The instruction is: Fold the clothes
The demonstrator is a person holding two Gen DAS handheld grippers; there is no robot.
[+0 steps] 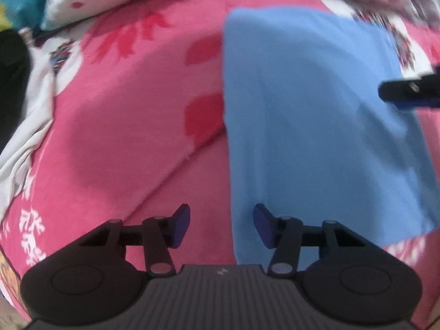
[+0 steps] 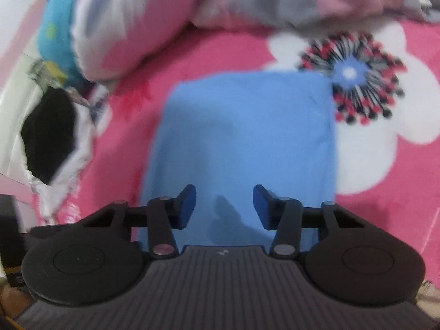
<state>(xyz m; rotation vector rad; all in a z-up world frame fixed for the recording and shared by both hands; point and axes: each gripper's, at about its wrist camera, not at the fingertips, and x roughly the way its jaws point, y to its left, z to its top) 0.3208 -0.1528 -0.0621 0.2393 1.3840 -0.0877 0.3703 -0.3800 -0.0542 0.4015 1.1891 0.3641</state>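
A light blue garment (image 1: 316, 126) lies flat as a folded rectangle on the pink flowered bedspread (image 1: 132, 115). It also shows in the right wrist view (image 2: 247, 143). My left gripper (image 1: 221, 227) is open and empty, hovering over the garment's near left edge. My right gripper (image 2: 224, 207) is open and empty, above the garment's near end. The right gripper's fingertip (image 1: 407, 90) shows at the right edge of the left wrist view, over the garment's right side.
A white and black pile of clothes (image 1: 19, 104) lies at the left, also in the right wrist view (image 2: 52, 137). A bunched pink and grey quilt (image 2: 220, 2) and a teal item (image 2: 57, 30) lie at the back.
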